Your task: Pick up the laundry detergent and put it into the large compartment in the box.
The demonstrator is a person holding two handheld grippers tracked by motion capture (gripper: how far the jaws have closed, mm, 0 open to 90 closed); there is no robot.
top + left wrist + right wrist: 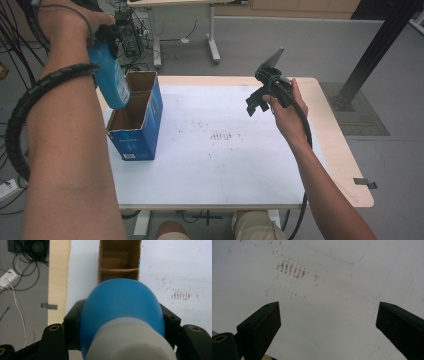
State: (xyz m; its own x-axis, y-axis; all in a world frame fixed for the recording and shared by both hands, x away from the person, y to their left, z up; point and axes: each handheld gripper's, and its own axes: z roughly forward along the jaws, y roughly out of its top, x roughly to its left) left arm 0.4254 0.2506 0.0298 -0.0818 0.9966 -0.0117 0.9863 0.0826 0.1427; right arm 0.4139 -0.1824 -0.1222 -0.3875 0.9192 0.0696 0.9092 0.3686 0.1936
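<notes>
A white-covered surface (220, 165) with pale wooden edges takes up most of the high view, with faint reddish-brown marks (222, 136) near its middle. At its left side stands an open blue cardboard box (137, 122), brown inside and split by a cardboard divider into compartments. Directly above the box's opening hangs a blue bottle (111, 75) with a white label, its rounded bottom pointing down toward the box. The left gripper (107, 37), held high by the person's left hand, has its fingers closed against both sides of the bottle. Over the right part of the surface, well apart from the box, the right gripper (257, 102) is held in the air, its fingers (259, 326) spread wide with nothing between them.
</notes>
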